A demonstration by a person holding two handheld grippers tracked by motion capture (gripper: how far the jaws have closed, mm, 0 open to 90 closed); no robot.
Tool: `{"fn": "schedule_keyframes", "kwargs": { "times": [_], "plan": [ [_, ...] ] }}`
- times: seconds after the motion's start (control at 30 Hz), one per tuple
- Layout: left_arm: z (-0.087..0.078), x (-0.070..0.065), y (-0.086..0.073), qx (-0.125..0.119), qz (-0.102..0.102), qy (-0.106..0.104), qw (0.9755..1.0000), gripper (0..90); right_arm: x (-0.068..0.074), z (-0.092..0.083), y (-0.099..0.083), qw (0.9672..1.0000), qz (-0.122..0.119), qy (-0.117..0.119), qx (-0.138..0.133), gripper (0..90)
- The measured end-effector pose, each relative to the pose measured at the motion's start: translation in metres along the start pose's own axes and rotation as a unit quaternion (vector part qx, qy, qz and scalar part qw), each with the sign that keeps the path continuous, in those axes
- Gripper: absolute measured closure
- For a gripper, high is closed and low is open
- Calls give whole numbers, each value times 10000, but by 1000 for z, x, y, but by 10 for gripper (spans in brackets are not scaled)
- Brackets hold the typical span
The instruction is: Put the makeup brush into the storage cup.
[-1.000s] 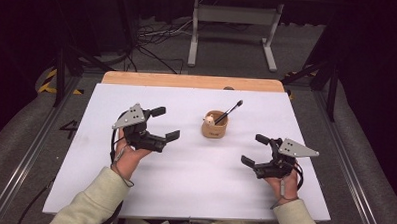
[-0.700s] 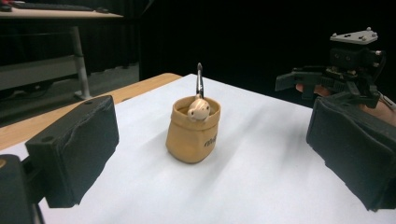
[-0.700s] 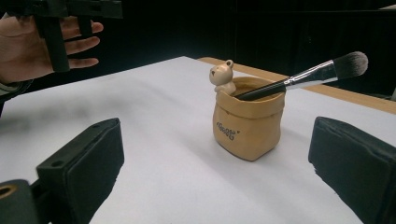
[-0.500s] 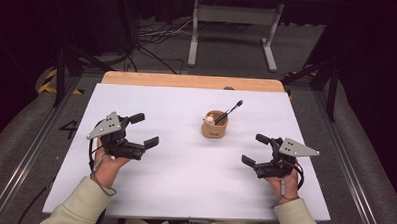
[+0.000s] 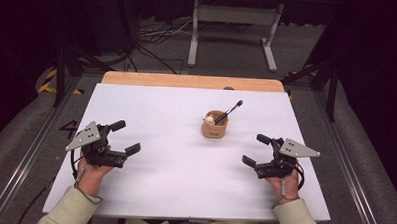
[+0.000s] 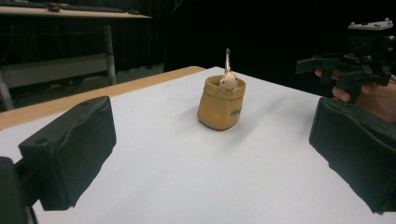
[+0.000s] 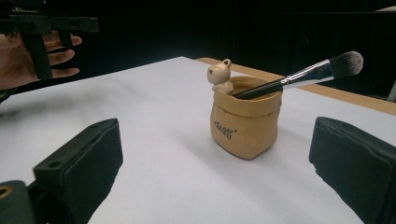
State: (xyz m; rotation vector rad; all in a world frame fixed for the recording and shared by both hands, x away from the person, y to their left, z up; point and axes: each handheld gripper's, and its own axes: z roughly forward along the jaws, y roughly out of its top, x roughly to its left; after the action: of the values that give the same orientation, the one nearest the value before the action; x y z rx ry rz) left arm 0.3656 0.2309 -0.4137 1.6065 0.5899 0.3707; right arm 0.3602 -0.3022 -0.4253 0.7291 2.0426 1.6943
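A small tan pot (image 5: 215,127) shaped like a sack stands upright on the white table top (image 5: 184,186), right of the middle. A bear figure (image 7: 219,74) sits on its rim, and a black makeup brush (image 5: 230,111) leans out of it, bristles up and to the right. My left gripper (image 5: 126,137) is held low at the left, open and empty, facing the pot (image 6: 220,107). My right gripper (image 5: 254,150) is held low at the right, open; its jaws have just been opening a little further with nothing between them. The pot (image 7: 245,126) stands beyond its pads.
A bare wooden strip (image 5: 192,82) runs along the table's far edge. Behind it on the floor stand a grey metal frame (image 5: 234,23) and loose cables (image 5: 149,40). Metal rails flank the table at both sides.
My left gripper has moved left and toward the near edge, away from the pot, sinking slightly. The right gripper has stayed in place.
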Motion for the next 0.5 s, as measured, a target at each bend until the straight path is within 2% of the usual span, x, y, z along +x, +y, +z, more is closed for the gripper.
{"fn": "schedule_keyframes", "kwargs": {
  "times": [0.17, 0.37, 0.5],
  "plan": [
    [-5, 1, -9, -13, 28, 50, 10000, 13, 0, -1, -1, 10000, 7, -4, -30, 21],
    [-5, 3, -20, 140, 93, 66, 9998, 13, 0, -3, -1, 10000, -23, 3, -68, 21],
    [-4, 5, -26, 81, 65, 30, 9999, 13, 0, -2, -2, 10000, -10, 10, -57, 20]
  ]
}}
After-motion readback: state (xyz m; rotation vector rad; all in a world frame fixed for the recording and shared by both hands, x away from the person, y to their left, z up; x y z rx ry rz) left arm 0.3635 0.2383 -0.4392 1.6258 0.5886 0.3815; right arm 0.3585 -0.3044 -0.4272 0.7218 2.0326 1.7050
